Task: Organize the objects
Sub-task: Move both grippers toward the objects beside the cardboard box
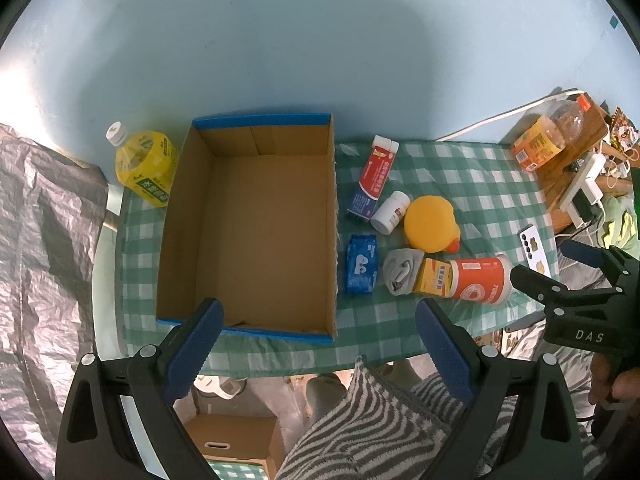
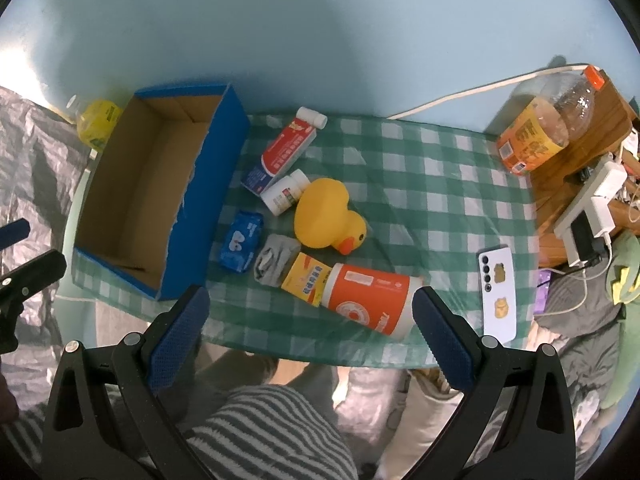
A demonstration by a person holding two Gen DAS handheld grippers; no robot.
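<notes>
Right now both tools hang above the near edge of a worktop [image 1: 460,168] covered in green-and-white checked cloth, each with its blue-padded jaws spread wide and nothing between them: the left tool [image 1: 320,344] over the near rim of an open brown cardboard box with blue outer walls [image 1: 256,224], the right tool [image 2: 312,332] just near of an orange-and-white cylindrical canister [image 2: 372,300] lying on its side. The box sits at the left of the cloth and holds nothing. To its right the loose things lie close together: a red, white and blue carton [image 1: 370,180] farthest away, a small white pill bottle [image 1: 390,212] on its side beside it, a yellow rubber duck [image 2: 328,220] touching that bottle, a blue soft packet [image 1: 362,264] just beside the box wall, a rolled grey sock [image 1: 400,272], and a small yellow carton [image 1: 432,276] between the sock and the canister, touching the canister. A yellow-labelled drink bottle with a white cap [image 1: 144,164] stands at the box's far left corner. A white phone [image 2: 498,292] lies at the right of the cloth, well apart from the cluster.
</notes>
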